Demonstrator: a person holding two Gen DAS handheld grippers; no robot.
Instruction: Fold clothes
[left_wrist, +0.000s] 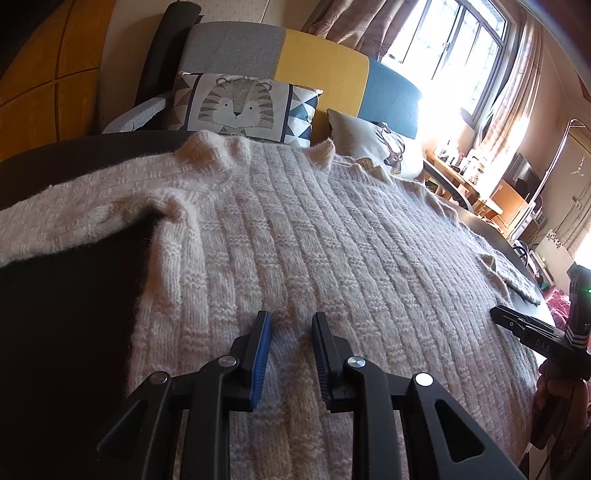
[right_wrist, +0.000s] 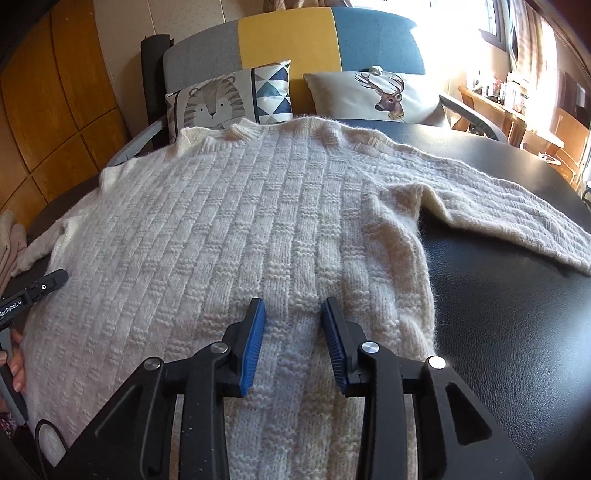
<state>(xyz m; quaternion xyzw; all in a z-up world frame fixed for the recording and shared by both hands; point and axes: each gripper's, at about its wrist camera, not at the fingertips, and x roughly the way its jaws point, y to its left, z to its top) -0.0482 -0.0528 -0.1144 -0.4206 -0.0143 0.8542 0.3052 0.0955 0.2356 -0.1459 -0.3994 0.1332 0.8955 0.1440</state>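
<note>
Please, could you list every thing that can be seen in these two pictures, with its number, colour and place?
sweater: one, cream knit, spread flat on the table, sleeves out to both sides
table: one, black, under the sweater
sofa: one, grey, yellow and blue panels, behind the table
tiger cushion: one, white and grey with blue triangles, on the sofa
deer cushion: one, off-white, on the sofa beside the tiger cushion
window: one, bright, with curtains, behind the sofa
left gripper: one, black with blue pads, open over the sweater's lower part
right gripper: one, black with blue pads, open over the sweater's lower part
</note>
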